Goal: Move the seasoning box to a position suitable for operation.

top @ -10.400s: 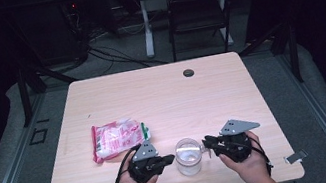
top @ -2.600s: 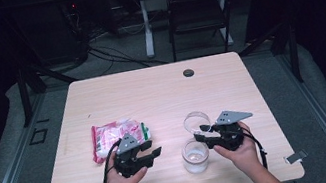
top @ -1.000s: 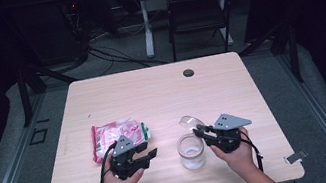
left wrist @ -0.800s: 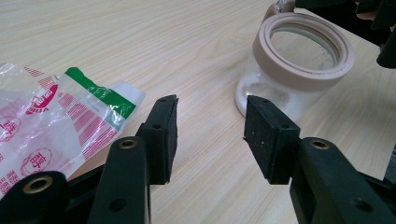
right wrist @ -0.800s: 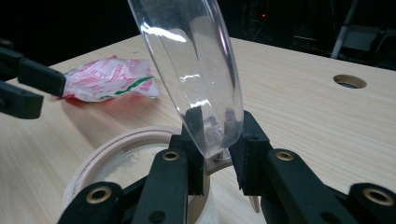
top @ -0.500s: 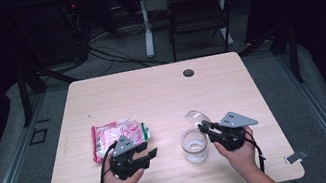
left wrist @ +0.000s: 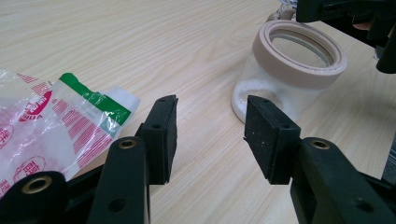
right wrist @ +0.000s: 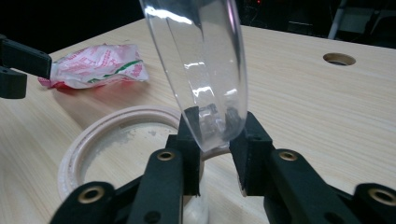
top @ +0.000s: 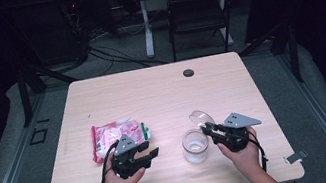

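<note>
Near the table's [top: 101, 97] front edge:
Your right gripper [right wrist: 214, 135]: jaws just opening, clear lid [right wrist: 196, 60] between them above the jar [top: 195, 145].
Your left gripper [left wrist: 210, 135]: parted, empty.

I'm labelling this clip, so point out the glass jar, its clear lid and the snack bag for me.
glass jar [top: 195, 145]: high view, on its open mouth.
clear lid [right wrist: 205, 70]: right gripper view, on the middle of the clear dome.
snack bag [top: 113, 134]: high view, on the middle of the red and white wrapper.
</note>
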Motion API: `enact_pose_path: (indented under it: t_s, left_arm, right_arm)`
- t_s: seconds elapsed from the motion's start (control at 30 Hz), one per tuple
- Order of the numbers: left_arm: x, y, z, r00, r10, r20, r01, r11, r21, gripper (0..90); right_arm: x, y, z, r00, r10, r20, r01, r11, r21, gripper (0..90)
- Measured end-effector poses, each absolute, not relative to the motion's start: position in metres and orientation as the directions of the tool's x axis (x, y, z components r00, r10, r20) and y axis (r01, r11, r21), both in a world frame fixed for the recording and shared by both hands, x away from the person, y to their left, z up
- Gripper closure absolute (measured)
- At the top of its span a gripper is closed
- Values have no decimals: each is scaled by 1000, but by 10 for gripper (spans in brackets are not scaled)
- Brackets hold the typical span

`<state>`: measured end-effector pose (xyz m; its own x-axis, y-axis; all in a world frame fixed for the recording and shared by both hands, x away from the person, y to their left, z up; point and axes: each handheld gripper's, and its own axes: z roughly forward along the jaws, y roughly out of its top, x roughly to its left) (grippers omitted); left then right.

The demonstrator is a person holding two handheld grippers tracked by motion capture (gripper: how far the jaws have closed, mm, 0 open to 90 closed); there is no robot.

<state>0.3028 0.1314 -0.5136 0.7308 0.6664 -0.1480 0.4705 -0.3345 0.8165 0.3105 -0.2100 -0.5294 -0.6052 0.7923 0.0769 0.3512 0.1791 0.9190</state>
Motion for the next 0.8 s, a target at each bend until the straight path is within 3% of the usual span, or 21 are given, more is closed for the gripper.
enact_pose_path:
  t_s: [0.13, 0.3, 0.8]
  left_arm:
    - [304, 129, -514, 734, 663, -150, 472, -338, 815, 545]
    - [305, 126, -514, 740, 656, -148, 467, -343, 815, 542]
    - [309, 128, -513, 732, 663, -158, 471, -323, 821, 537]
  right_arm:
    - [308, -214, -528, -597, 798, 84, 355, 169, 919, 615]
    - [306, -217, -527, -595, 800, 79, 346, 166, 924, 582]
    - [303, -228, -524, -584, 805, 107, 346, 127, 929, 577]
